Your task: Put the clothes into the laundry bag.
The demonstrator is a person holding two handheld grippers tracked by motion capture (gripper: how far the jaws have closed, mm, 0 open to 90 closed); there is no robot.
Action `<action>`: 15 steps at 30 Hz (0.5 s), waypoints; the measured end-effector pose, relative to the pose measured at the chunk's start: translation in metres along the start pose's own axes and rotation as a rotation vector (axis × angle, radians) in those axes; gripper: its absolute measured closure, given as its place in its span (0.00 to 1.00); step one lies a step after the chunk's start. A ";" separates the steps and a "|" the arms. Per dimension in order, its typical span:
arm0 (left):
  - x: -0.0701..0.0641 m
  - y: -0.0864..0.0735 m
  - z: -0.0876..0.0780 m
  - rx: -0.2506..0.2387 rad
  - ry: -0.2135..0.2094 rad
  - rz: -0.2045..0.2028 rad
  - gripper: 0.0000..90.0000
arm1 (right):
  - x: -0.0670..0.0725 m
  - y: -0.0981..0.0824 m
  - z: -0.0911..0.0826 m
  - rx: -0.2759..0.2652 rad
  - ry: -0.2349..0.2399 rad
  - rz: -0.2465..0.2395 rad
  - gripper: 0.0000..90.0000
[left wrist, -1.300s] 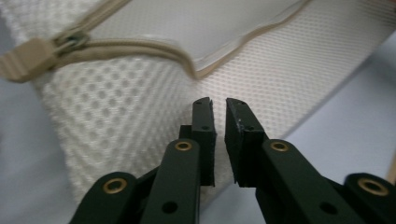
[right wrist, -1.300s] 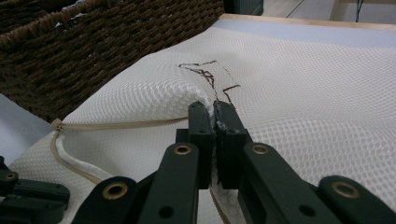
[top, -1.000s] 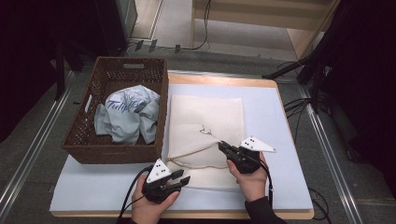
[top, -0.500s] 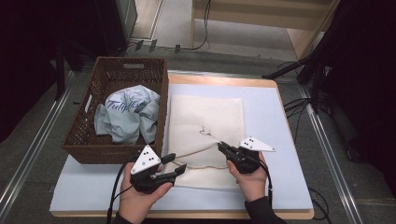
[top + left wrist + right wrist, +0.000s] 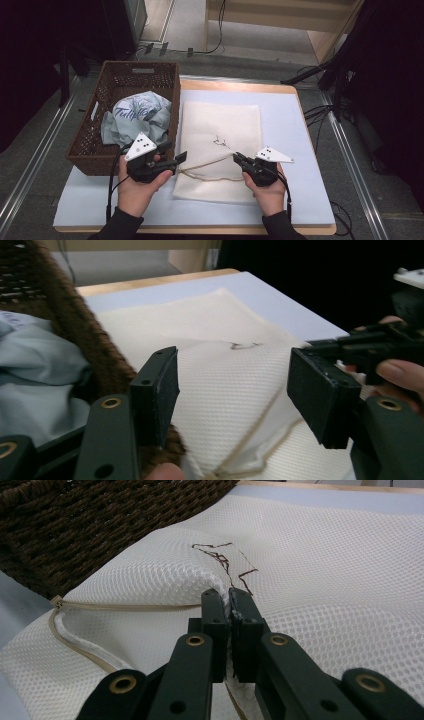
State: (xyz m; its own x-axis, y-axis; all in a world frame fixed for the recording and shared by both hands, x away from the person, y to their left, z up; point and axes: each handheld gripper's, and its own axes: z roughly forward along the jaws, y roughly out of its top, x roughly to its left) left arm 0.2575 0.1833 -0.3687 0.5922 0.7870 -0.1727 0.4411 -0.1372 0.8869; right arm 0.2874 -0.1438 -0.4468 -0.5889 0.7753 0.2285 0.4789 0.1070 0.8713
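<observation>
Grippers (image 5: 236, 157) over pale blue mat (image 5: 295, 130)

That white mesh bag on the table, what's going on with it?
A person works with a handheld gripper in each hand. The right gripper is clamped on the white mesh bag, lifting its zippered edge. The left gripper has just been opening, nothing between its jaws, beside the wicker basket holding a light blue garment.

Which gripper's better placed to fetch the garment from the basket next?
Left, probably. The left gripper is open, free, right beside the basket and garment. The right gripper is shut on the mesh bag, holding its mouth up.
</observation>
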 end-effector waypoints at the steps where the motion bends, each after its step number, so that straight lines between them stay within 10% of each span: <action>1: 0.006 0.002 0.001 -0.009 0.029 -0.005 0.42 | 0.000 0.000 0.000 0.001 0.000 -0.001 0.97; 15: 0.056 0.032 0.005 -0.037 0.123 -0.067 0.36 | 0.000 -0.001 0.001 0.007 -0.001 -0.005 0.97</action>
State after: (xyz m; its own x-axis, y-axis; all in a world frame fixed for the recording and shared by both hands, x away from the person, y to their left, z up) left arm 0.3079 0.2198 -0.3516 0.4744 0.8616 -0.1806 0.4501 -0.0611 0.8909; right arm 0.2871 -0.1431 -0.4477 -0.5906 0.7752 0.2242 0.4806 0.1147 0.8694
